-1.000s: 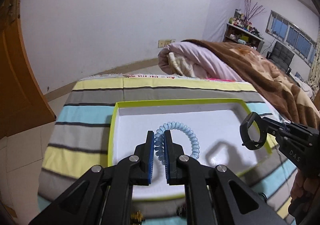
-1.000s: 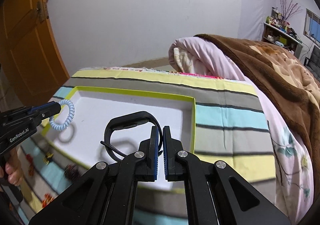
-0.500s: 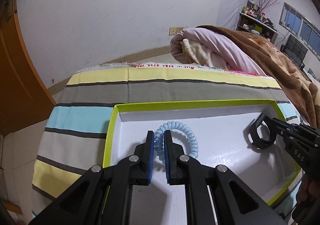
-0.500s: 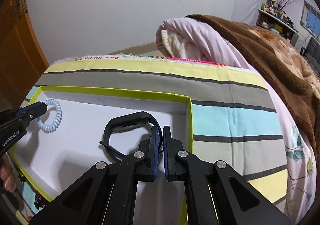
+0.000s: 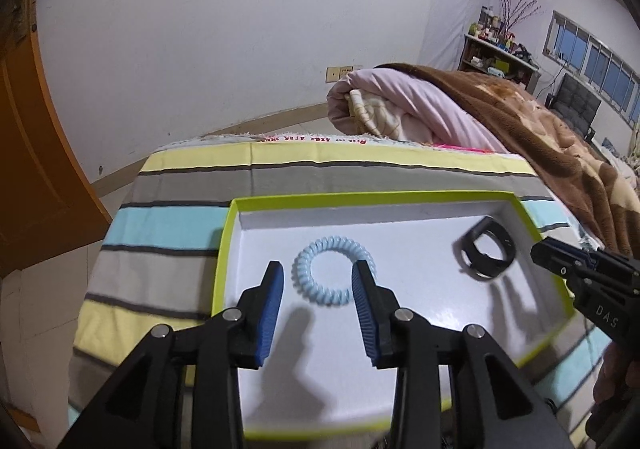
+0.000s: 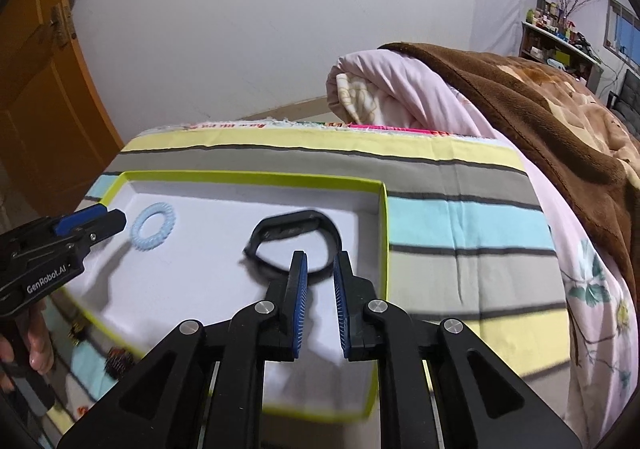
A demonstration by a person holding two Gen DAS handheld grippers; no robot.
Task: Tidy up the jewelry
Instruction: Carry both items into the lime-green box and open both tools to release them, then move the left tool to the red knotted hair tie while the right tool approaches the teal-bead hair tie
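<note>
A second ago the left gripper (image 5: pixel 318 281) pinched the pale blue coil hair tie (image 5: pixel 334 271) above the white tray (image 5: pixel 360 381); now its jaws are opening, already wide apart, and the hair tie lies flat on the tray floor between and just beyond the blue pads, gripped by neither; it sits in the tray's left half, near the far wall. The right gripper (image 6: pixel 320 273) then held the black wristband (image 6: pixel 296 245) clamped; its jaws are now opening too, only a narrow gap so far; the band's near strap runs between the pads, and whether a pad still touches it I cannot tell; the band rests on the tray floor close to the right-hand green rim (image 6: pixel 382 233). The tray sits on the striped bed cover (image 5: pixel 180 217); a hand (image 6: pixel 34 345) shows at the left edge of the right wrist view.
</note>
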